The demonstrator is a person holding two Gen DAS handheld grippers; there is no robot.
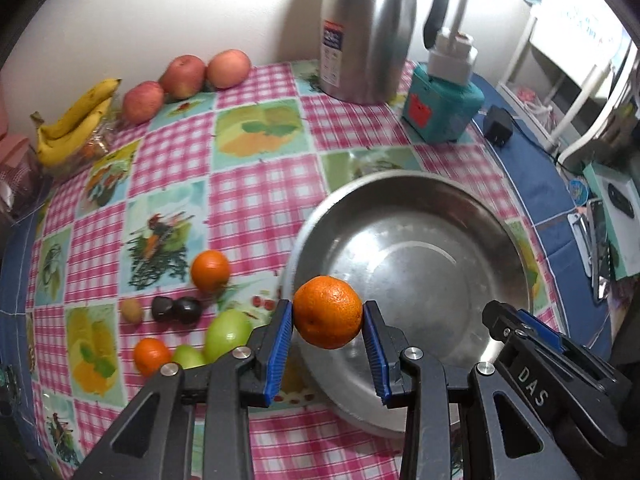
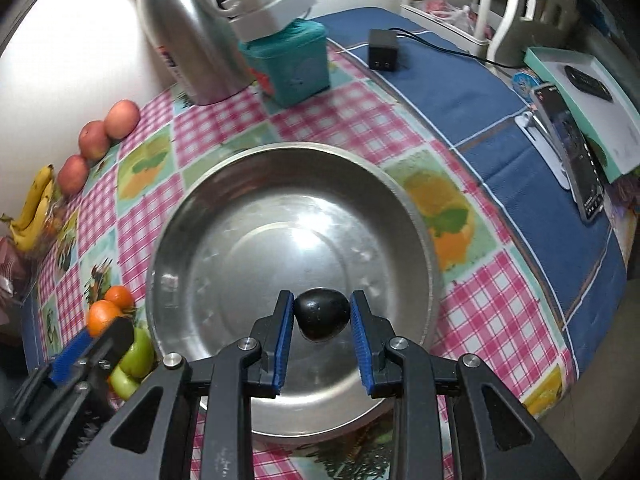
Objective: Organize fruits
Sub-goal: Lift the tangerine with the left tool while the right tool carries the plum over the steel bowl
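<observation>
Blue-padded fingers of the left gripper (image 1: 328,314) fill the bottom of the left wrist view, clamped on a mandarin orange (image 1: 328,312) held at its widest girth, above the near left rim of the steel basin (image 1: 504,232). Low in the right wrist view, the right gripper (image 2: 322,314) pinches a dark plum (image 2: 322,314) the same way, hanging over the near part of the basin's bare floor.

Both fruits look light. The mandarin's peel is pebbled and loose, so it should give a little under the pads and resist slipping; a squeeze across the middle, as now, seems the soundest hold. The plum is smooth, glossy and tapered toward one end, so I judge it likelier to squirt out if pinched off-centre, and it would bruise under hard pressure.

Waiting on the checked tablecloth (image 1: 256,196) at lower left of the left wrist view are two more mandarins (image 1: 210,271), two dark plums (image 1: 176,310), a small tan fruit (image 1: 132,311) and green fruits (image 1: 226,334). Far at upper left lie three apples (image 1: 184,76) and bananas (image 1: 72,124). A steel thermos jug (image 1: 368,28) and a teal box (image 1: 444,104) stand at the top, behind the basin.
</observation>
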